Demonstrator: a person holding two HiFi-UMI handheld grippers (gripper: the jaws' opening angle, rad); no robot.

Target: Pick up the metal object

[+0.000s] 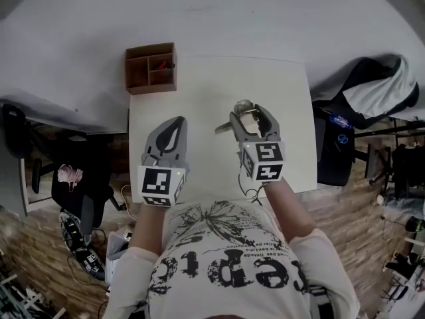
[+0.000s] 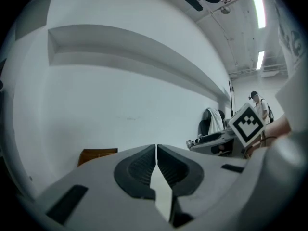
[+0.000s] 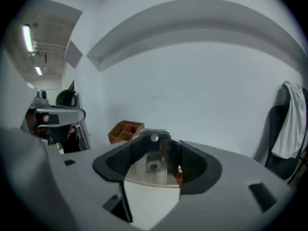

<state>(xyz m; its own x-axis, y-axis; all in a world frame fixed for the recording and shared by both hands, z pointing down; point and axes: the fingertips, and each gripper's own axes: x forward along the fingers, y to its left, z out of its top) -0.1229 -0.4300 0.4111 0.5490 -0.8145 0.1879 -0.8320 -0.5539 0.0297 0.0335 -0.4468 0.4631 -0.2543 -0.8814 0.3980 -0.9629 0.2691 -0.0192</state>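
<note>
Right gripper view: right gripper (image 3: 157, 143) jaws clamp the metal object (image 3: 150, 170) between them, over the tabletop (image 1: 199, 88); left gripper (image 2: 156, 150) jaws together.

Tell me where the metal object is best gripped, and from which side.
Probably across its broad middle, from the person's side, as the right tool has it: the metal object is a wide, thin shiny piece whose side edges sit against both jaws.
</note>
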